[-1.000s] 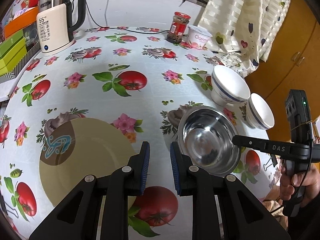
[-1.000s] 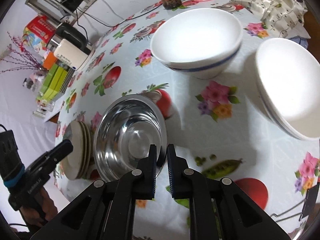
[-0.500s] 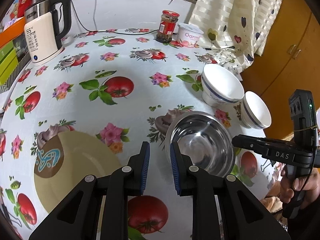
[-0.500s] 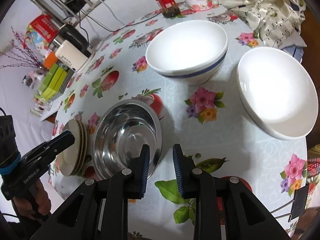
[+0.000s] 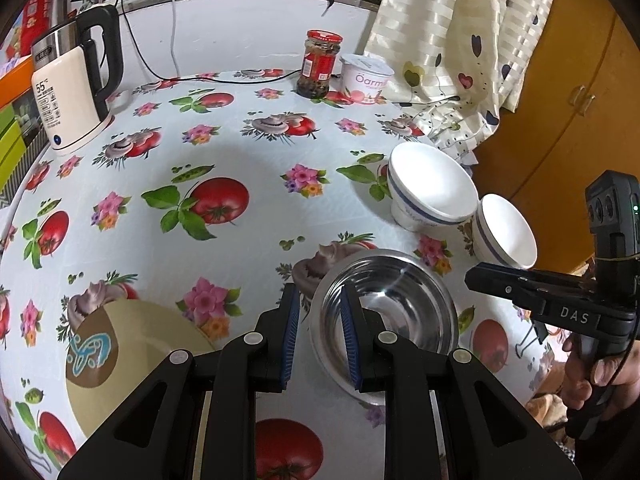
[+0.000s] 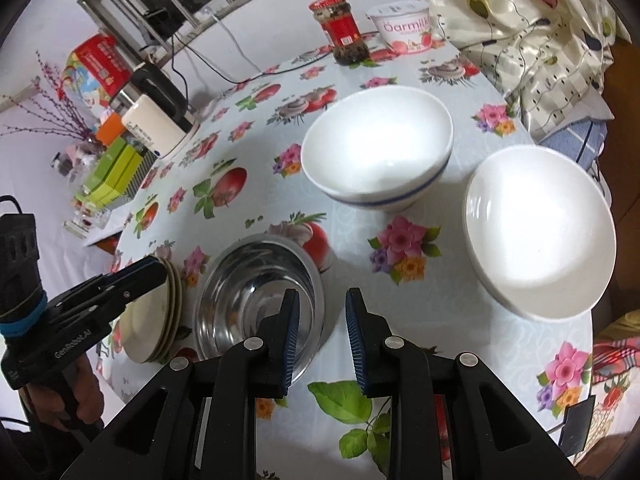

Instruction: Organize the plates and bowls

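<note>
A steel bowl (image 5: 394,304) sits on the flowered tablecloth; it also shows in the right wrist view (image 6: 248,292). My left gripper (image 5: 318,338) is open and empty, its jaws straddling the bowl's near-left rim from above. My right gripper (image 6: 322,334) is open and empty, its jaws over the bowl's right rim; it also shows in the left wrist view (image 5: 492,278). Two white bowls with blue bands stand to the right, a larger one (image 6: 378,156) and a smaller one (image 6: 540,232). A stack of cream plates (image 5: 132,364) lies left of the steel bowl (image 6: 160,312).
A kettle (image 5: 70,88) stands at the back left with a cord along the wall. A red-lidded jar (image 5: 320,64) and a yogurt tub (image 5: 366,80) stand at the back. A curtain (image 5: 448,40) hangs at the right. Green boxes (image 6: 112,172) are at the left edge.
My right gripper let go of the steel bowl's rim, opened and drew back. The steel bowl now rests on the table. My left gripper rose and shifted right over the bowl's left rim.
</note>
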Demonstrator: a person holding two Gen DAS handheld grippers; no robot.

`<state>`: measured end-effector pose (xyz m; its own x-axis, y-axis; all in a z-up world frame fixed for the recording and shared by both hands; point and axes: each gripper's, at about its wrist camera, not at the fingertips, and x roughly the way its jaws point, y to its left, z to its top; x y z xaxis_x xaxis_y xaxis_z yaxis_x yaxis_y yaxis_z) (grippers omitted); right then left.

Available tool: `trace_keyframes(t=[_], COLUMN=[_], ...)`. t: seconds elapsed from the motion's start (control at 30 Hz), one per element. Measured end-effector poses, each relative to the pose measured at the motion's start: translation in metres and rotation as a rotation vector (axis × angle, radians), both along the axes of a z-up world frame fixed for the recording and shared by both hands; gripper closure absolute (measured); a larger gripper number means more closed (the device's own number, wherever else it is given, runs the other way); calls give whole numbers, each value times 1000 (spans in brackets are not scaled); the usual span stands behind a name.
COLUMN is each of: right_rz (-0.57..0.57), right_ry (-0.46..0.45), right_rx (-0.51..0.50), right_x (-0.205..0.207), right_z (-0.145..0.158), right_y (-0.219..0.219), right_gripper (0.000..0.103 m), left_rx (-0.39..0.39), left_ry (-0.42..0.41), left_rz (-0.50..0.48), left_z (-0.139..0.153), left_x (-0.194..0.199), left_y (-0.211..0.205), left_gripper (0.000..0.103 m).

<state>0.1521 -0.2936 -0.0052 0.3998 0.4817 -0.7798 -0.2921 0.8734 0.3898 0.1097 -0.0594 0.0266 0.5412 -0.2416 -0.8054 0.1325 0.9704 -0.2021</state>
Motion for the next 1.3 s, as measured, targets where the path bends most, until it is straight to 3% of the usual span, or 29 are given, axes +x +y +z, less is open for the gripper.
trace_keyframes(t=[0.2, 0.3, 0.63, 0.9, 1.3], right_rz=[-6, -7, 16, 7, -25], right_ry=[-5, -8, -91, -81, -92], right_rx=[7, 20, 10, -6, -37], right_x=[4, 6, 6, 12, 25], right_z=[3, 4, 21, 21, 26], right_y=[-2, -4, -4, -5, -15], right_gripper=[78, 68, 60, 48, 48], left_rx=[3, 11, 44, 64, 71], left_ry=[1, -5, -48, -56, -57], left_rz=[-20, -29, -44, -54, -63], left_z=[0, 2, 14, 16, 17], left_x=[8, 12, 21, 28, 41], left_y=[-6, -10, -22, -29, -36], left_gripper=[82, 82, 82, 82, 82])
